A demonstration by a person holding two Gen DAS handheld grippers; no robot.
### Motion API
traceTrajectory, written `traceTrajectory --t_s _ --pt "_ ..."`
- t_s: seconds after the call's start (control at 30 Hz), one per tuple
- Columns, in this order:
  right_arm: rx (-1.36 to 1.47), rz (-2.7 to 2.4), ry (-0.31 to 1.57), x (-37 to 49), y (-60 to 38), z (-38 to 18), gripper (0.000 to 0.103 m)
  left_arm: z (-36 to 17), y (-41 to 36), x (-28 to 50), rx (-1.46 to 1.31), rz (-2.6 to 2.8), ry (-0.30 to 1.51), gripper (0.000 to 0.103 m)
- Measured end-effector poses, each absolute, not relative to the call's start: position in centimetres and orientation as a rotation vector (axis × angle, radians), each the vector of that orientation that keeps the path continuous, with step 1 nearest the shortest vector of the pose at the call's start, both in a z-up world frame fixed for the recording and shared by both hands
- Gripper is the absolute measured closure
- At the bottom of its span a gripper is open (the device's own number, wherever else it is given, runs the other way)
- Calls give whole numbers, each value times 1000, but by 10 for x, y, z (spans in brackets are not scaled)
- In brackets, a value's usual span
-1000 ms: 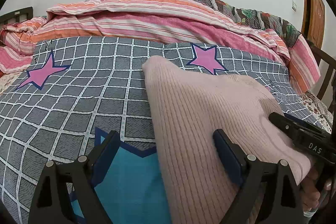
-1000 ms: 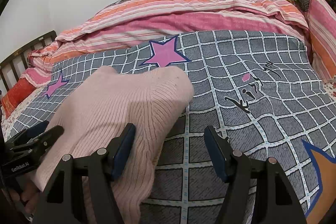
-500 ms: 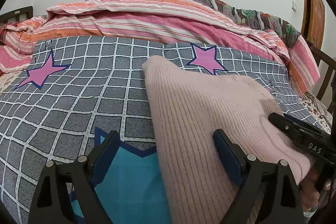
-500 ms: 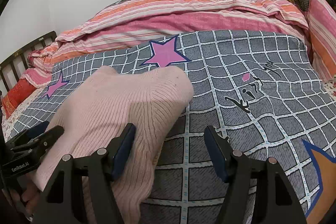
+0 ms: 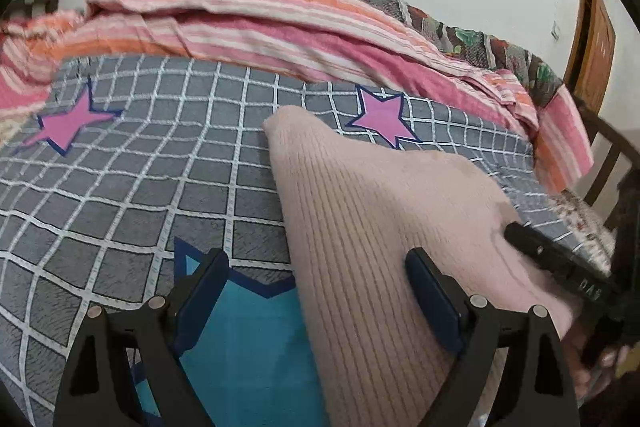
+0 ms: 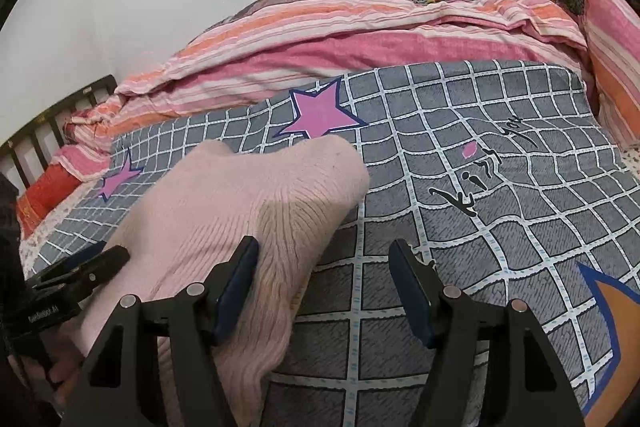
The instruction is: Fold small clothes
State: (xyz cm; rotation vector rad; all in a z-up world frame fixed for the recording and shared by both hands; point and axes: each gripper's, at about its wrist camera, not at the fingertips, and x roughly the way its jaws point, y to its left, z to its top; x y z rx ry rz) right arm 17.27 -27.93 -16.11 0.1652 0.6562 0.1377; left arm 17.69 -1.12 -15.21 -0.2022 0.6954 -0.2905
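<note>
Here the pink knit garment lies folded on the grey checked bedspread, its ribs and long axis running from the near edge of the bed away toward the striped quilt, with a rounded far end just short of a pink star. The left gripper stands released, jaws wide apart, one finger over the knit and the other over a blue patch of the spread; nothing is pinched. The right gripper is likewise unclenched, its left finger at the garment's right edge, its right finger over bare bedspread.

Only the left wrist view shows the wooden door at the right and the blue patch. Only the right wrist view shows the black script on the spread, which looks like "Kiss you" though not clearly, an orange patch and the dark headboard rails. Each view catches the other gripper: "DAS" reads on the right one in the left view, and small white lettering, roughly "GenRobot", on the left one in the right view
</note>
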Motion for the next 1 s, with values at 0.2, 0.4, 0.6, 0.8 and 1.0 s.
traceTrajectory --t_s 0.2,0.4,0.6,0.8,1.0 --pt "187 136 646 173 -281 -161 40 -136 -8 207 -156 -285 720 14" --pt "188 134 646 172 -281 -162 40 -145 -13 253 -89 -258 770 12" --pt "190 135 646 172 -282 -163 40 -154 -19 298 -75 -150 816 12" --pt "203 139 651 174 -285 -164 40 -168 -9 319 -141 -100 850 13" --pt "212 139 650 175 -287 -164 40 -158 -11 306 -162 -165 819 17"
